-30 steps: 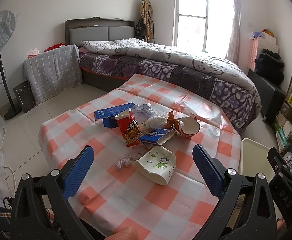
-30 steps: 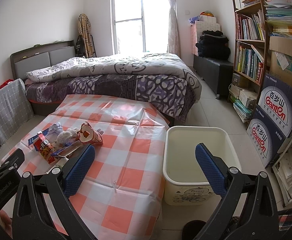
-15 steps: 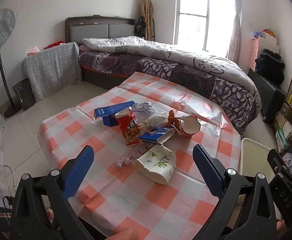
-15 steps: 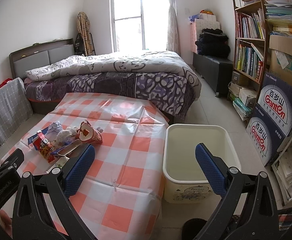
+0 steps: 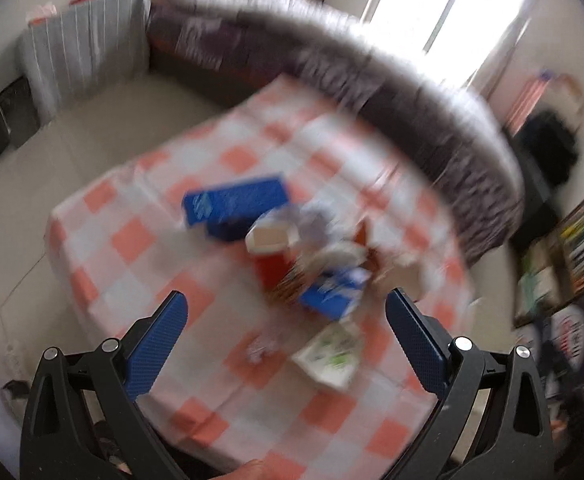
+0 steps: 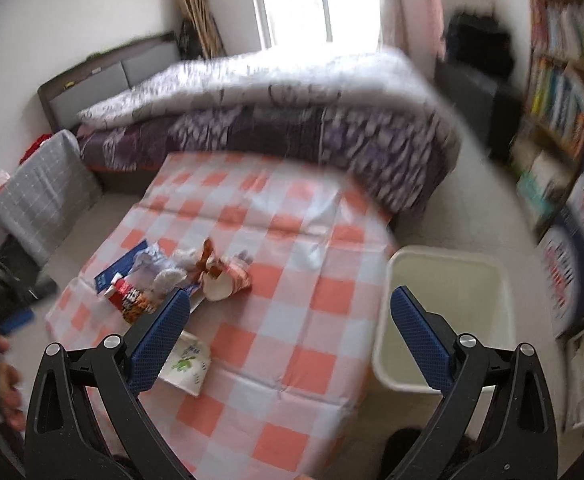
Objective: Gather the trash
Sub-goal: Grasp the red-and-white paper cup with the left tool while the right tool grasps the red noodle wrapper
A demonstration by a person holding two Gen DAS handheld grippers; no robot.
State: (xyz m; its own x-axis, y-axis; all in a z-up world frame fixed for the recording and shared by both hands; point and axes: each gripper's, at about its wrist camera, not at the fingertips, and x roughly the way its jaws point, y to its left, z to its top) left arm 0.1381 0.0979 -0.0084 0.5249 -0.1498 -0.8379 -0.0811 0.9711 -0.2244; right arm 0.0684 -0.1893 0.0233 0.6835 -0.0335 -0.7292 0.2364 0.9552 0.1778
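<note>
Both your cameras have tilted down since before. Left wrist view: your left gripper (image 5: 286, 314) gapes wide, empty, above blurred trash, including two blue boxes (image 5: 236, 204), labels unreadable. Right wrist view: your right gripper (image 6: 290, 320) is wide, empty; trash pile (image 6: 180, 276) lies left, one white bin (image 6: 443, 316) beside the checkered table (image 6: 292, 336).

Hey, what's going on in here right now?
A person holds a two-finger gripper in each hand above a table with an orange-and-white checked cloth. Both the left gripper and the right gripper are open and empty. A pile of wrappers and cartons lies untouched on the cloth, and the cream plastic bin beside the table looks empty. Both views are motion-blurred.
</note>
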